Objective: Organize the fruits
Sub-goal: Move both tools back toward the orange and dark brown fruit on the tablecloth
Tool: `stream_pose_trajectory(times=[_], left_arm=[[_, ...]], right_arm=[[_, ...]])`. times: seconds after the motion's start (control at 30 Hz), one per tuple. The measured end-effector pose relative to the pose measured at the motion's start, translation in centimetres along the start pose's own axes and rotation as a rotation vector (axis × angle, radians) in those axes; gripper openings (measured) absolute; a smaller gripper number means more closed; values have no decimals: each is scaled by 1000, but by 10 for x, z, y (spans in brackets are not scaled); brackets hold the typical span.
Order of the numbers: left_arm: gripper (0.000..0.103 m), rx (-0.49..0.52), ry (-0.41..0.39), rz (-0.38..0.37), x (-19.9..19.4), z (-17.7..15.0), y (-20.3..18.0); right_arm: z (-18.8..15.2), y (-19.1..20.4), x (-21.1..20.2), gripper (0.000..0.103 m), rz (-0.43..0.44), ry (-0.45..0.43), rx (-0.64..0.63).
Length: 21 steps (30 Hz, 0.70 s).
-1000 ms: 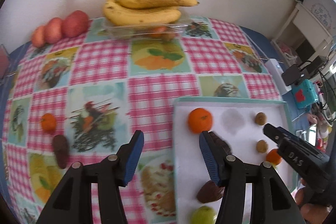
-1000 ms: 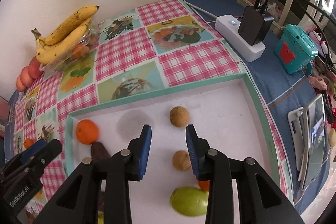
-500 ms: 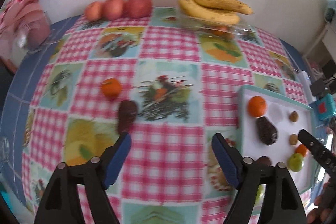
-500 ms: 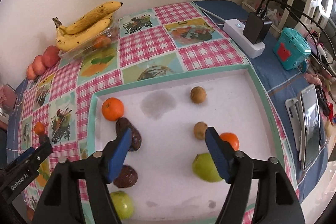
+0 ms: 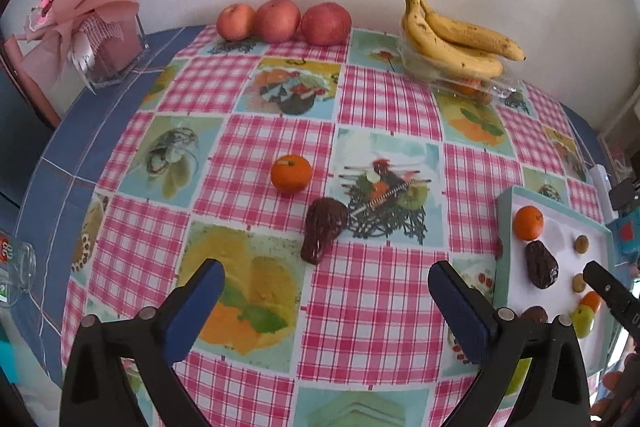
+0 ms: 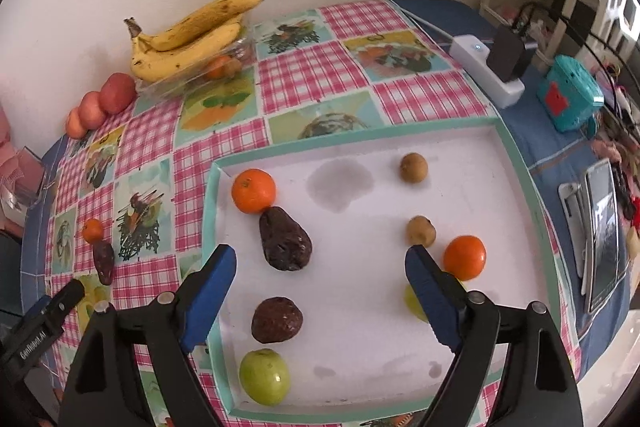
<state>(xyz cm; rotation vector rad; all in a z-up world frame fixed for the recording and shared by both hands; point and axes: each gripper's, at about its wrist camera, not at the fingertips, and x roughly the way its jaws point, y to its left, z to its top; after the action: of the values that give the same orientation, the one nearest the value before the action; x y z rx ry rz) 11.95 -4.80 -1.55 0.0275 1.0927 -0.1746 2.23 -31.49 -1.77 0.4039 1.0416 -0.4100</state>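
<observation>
While both grippers hang over the checked cloth (image 5: 384, 99), each has its jaws opening wide with nothing between them: left gripper (image 5: 326, 301) above the cloth, right gripper (image 6: 320, 285) above the tray (image 6: 516, 155). One orange (image 5: 291, 173) and a dark fruit (image 5: 322, 229) lie touching on the cloth, left of the tray; bananas (image 5: 452, 35) and three apples (image 5: 280, 21) sit by the wall. Tray holds two oranges (image 6: 253, 190), dark fruits (image 6: 285, 239), two brown balls (image 6: 413, 167) and green apples (image 6: 264, 375)
</observation>
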Motion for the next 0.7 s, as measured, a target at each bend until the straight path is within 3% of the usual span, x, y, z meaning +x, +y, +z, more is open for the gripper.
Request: stream_pose_trajectory(times=[0.3,0.7], left_arm=[[103,-12,-10,-16,-3,2,0],[103,-172,-45,19,-5,9,37]], right_arm=[[0,16,-8,94,-12,-64,-66],[-3,35,3,94,-41,-32,-117]])
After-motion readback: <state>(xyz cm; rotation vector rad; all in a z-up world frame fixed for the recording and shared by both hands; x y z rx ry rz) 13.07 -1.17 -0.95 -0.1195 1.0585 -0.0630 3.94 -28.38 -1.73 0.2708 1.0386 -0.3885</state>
